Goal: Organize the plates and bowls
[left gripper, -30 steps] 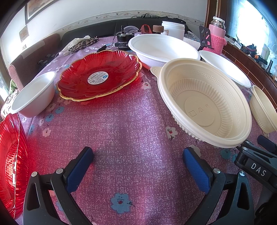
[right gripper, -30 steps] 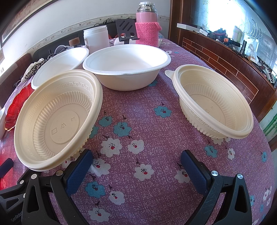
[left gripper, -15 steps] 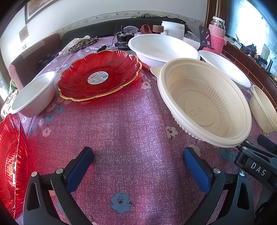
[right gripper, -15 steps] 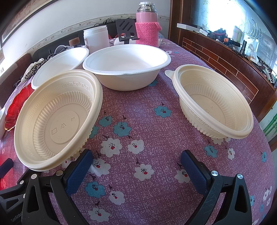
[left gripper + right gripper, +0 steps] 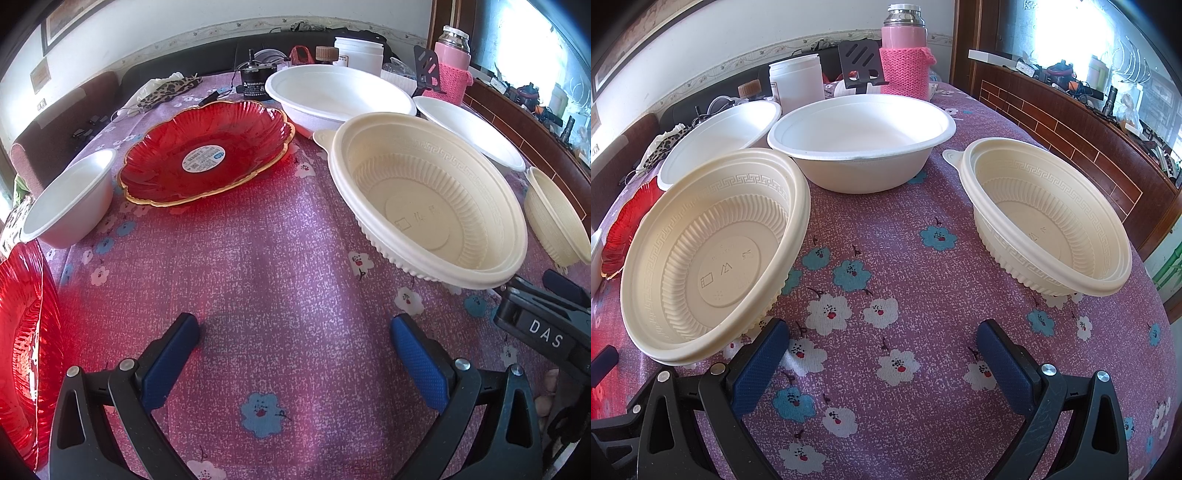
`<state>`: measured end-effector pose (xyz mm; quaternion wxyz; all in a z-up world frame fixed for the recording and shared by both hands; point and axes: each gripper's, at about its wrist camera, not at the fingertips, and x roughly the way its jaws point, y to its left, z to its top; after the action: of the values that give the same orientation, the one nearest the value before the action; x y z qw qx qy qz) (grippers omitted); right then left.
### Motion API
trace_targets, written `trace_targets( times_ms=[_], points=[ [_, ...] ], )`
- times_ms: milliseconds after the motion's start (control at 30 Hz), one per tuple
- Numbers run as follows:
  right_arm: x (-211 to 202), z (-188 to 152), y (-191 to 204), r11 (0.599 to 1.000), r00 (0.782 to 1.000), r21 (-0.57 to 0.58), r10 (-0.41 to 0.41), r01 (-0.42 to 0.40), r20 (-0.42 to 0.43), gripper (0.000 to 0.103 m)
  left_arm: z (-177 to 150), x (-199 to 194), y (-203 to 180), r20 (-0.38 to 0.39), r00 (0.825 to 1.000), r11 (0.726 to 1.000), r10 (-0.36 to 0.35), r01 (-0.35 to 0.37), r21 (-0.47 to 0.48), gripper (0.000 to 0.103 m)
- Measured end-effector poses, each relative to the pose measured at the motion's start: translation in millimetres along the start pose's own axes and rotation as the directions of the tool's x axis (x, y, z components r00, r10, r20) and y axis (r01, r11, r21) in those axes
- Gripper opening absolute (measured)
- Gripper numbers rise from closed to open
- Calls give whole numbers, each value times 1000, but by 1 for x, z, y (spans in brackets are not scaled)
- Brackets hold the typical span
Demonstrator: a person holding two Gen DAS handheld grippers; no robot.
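**Hovering wide open over a table of bowls and plates**

The left gripper is spread wide above bare purple floral tablecloth, its blue pads touching nothing. The right gripper is spread equally wide and empty; its left pad sits just beside the rim of a cream ribbed bowl, and contact cannot be made out.

Outward from the left gripper, that same cream bowl rests to the right, with a red scalloped plate bearing a round sticker farther back and a small white bowl to the left. A second red plate is cut off by the left frame edge. Behind stands a large white bowl, beside it another white bowl partly hidden by the cream one.

In the right wrist view, a second cream bowl sits well apart to the right, and the white bowl stands between them farther back. A pink flask and white jar stand at the far edge; clutter behind is too small to identify.
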<state>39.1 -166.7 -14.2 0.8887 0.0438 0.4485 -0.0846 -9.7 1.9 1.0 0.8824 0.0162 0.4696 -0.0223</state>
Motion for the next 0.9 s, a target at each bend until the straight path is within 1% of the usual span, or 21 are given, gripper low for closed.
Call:
trace_targets(
  times_ms=[267,433,900],
  points=[
    [-2,0,-1,1000,1000,13,1,-1,-3,102,0,-1,0,-15,1000,1000,-7,7,14,103],
    [1,2,-1,1000,1000,15,1,-1,-30,102,-1,-1,0,-12,1000,1000,-9,9,14,103],
    [-1,0,-1,1000,1000,14,0,0,-19,102,-1,-2,0,-9,1000,1000,-9,9,13,103]
  ],
)
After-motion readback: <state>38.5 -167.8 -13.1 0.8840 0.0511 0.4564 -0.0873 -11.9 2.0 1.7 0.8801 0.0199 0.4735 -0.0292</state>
